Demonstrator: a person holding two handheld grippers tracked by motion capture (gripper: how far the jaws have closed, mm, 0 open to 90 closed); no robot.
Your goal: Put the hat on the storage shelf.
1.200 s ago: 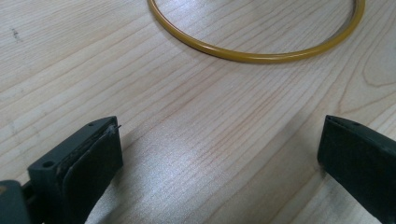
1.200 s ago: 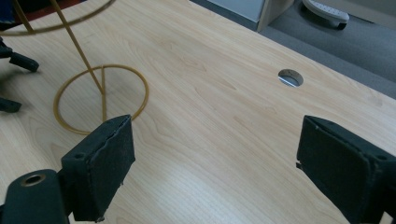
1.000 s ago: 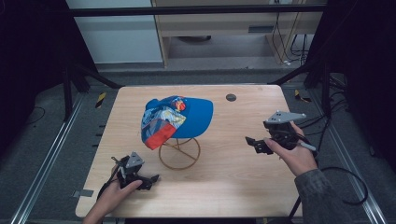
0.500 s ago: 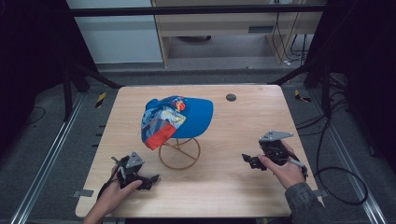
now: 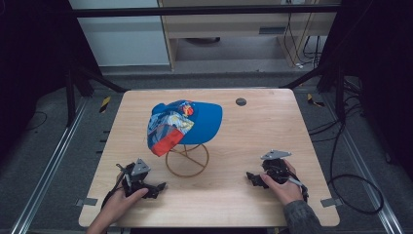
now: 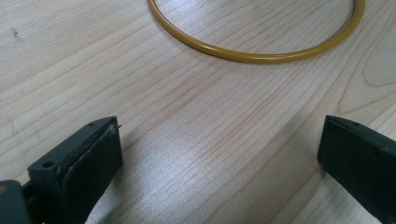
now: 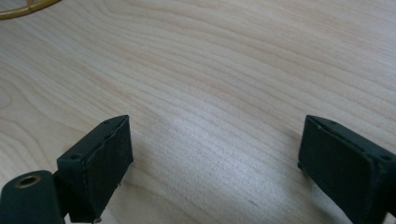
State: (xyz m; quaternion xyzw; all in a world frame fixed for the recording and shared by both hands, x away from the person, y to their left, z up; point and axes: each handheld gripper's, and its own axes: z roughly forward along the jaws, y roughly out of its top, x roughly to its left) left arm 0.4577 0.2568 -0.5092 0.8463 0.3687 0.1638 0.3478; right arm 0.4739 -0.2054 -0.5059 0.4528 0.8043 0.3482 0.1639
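Note:
A blue cap [image 5: 187, 123] with a red and patterned side rests on a gold wire stand [image 5: 187, 160] at the middle of the wooden table [image 5: 263, 126]. My left gripper [image 5: 158, 187] lies low at the front left, held by a hand, jaws wide apart with nothing between them. In the left gripper view [image 6: 219, 163] the stand's gold base ring [image 6: 261, 53] curves just ahead. My right gripper [image 5: 251, 176] sits at the front right, also open and empty over bare wood [image 7: 215, 154]. A sliver of the gold ring [image 7: 23, 9] shows at that view's top left.
A small dark round disc [image 5: 240, 102] is set in the table near its far edge. Black frame posts and cables stand around the table. Bits of grey tape [image 5: 328, 202] mark the front corners.
My right gripper has come down and toward the front edge, from mid-right height to rest low on the table. The left gripper, cap and stand have stayed put.

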